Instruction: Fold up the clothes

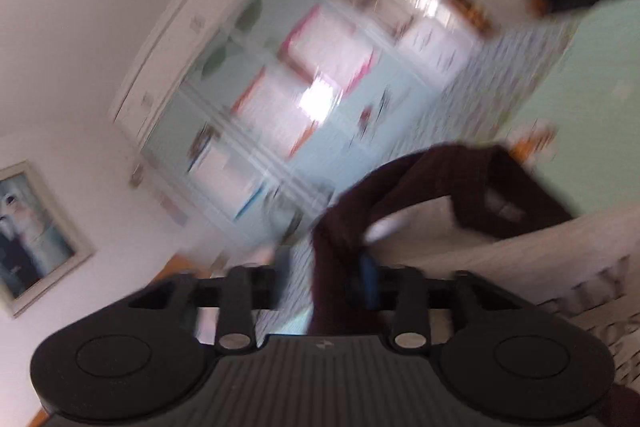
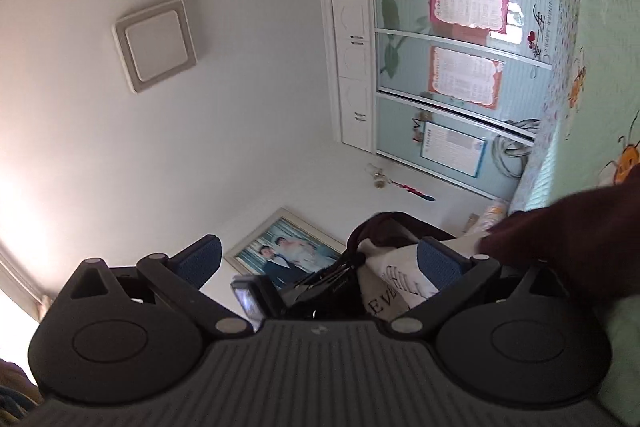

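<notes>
The left tongs point roughly level at a wardrobe with pale sliding doors. The left wrist view is smeared by motion blur. A dark maroon garment drapes across the gap between the fingers, and a blue pad shows beside the cloth. The blur hides whether the pads press on the fabric, so the grip cannot be confirmed.

The right tongs are spread wide. Both blue pads stand well apart with nothing between them. These tongs point upward toward the ceiling and a square ceiling lamp. The garment lies partly ahead of them: a maroon sleeve or edge at the right, and a white panel with lettering just behind the right finger. Pale green bedding shows along the right edge, and a framed photo hangs on the wall beyond.

Hazards from this position:

- Slip. If the left tongs hold only a thin edge, the weight of the hanging cloth may pull it free.
- Missed grasp. The right tongs face away from the fabric; closing now would likely catch nothing.
- Uneven fold. With the garment bunched and lifted at one point, any fold begun here would probably trap creases.
- Snagging. Loose cloth hangs near the finger linkages and could catch in them.
</notes>
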Demonstrator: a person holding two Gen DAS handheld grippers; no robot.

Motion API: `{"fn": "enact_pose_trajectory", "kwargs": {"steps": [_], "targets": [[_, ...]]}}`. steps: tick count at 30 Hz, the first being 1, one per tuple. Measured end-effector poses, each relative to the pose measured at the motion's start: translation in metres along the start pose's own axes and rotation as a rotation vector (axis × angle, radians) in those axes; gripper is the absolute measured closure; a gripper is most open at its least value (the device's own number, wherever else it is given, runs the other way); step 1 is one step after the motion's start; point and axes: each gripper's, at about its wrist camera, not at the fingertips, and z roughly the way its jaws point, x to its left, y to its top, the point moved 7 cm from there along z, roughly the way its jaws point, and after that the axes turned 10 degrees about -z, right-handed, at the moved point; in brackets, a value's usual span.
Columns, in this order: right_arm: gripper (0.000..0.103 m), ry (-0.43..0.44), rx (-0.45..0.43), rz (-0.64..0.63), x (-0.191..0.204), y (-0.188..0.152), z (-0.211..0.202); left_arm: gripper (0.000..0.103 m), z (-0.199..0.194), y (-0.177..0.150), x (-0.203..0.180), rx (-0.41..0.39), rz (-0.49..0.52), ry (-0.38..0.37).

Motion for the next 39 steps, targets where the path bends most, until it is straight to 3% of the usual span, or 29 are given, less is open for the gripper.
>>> {"fn": "enact_pose_trajectory", "kwargs": {"steps": [2, 6, 8, 10, 14, 17, 20, 22, 24, 28, 31, 32, 34, 35, 37, 39], "targets": [[0.000, -0.013, 0.024, -0.006, 0.002, -0.006, 0.011, 0.039, 0.013, -0.019, 0.011, 0.100, -0.060, 0.019], [0.000, -0.026, 0.044, 0.002, 0.003, -0.010, 0.017, 0.029, 0.001, -0.069, 0.059, 0.221, -0.293, 0.015], [0.000, -0.032, 0.047, 0.011, 0.002, -0.011, 0.017, 0.029, -0.022, -0.102, 0.080, 0.256, -0.390, -0.057], [0.000, -0.043, 0.051, 0.020, 0.000, -0.012, 0.017, 0.028, -0.053, -0.135, 0.086, 0.285, -0.420, -0.176], [0.000, -0.075, 0.062, 0.043, -0.007, -0.018, 0.014, 0.021, -0.112, -0.185, 0.050, 0.280, -0.343, -0.421], [0.000, -0.093, 0.063, 0.068, -0.013, -0.022, 0.009, 0.020, -0.154, -0.201, 0.003, 0.201, -0.211, -0.520], [0.000, -0.093, 0.079, 0.080, -0.013, -0.026, 0.009, 0.020, -0.183, -0.194, -0.041, 0.040, -0.045, -0.485], [0.000, -0.096, 0.109, 0.078, -0.012, -0.031, 0.013, 0.014, -0.202, -0.185, -0.064, -0.079, 0.046, -0.471], [0.000, -0.099, 0.145, 0.067, -0.011, -0.036, 0.018, 0.000, -0.214, -0.181, -0.084, -0.162, 0.127, -0.453], [0.000, -0.108, 0.179, 0.055, -0.009, -0.041, 0.023, 0.001, -0.203, -0.187, -0.108, -0.133, 0.230, -0.397], [0.000, -0.110, 0.157, 0.074, -0.010, -0.038, 0.021, 0.011, -0.184, -0.192, -0.112, -0.058, 0.223, -0.423], [0.000, -0.112, 0.147, 0.083, -0.012, -0.037, 0.020, 0.020, -0.178, -0.194, -0.110, -0.017, 0.196, -0.459], [0.000, -0.120, 0.125, 0.108, -0.015, -0.035, 0.017, 0.053, -0.159, -0.195, -0.104, 0.069, 0.120, -0.505], [0.000, -0.125, 0.113, 0.121, -0.017, -0.034, 0.015, 0.074, -0.153, -0.195, -0.097, 0.101, 0.064, -0.507], [0.000, -0.133, 0.088, 0.148, -0.022, -0.032, 0.011, 0.082, -0.140, -0.192, -0.078, 0.142, -0.079, -0.522], [0.000, -0.138, 0.058, 0.177, -0.026, -0.029, 0.006, 0.087, -0.138, -0.184, -0.058, 0.134, -0.172, -0.507]]}}
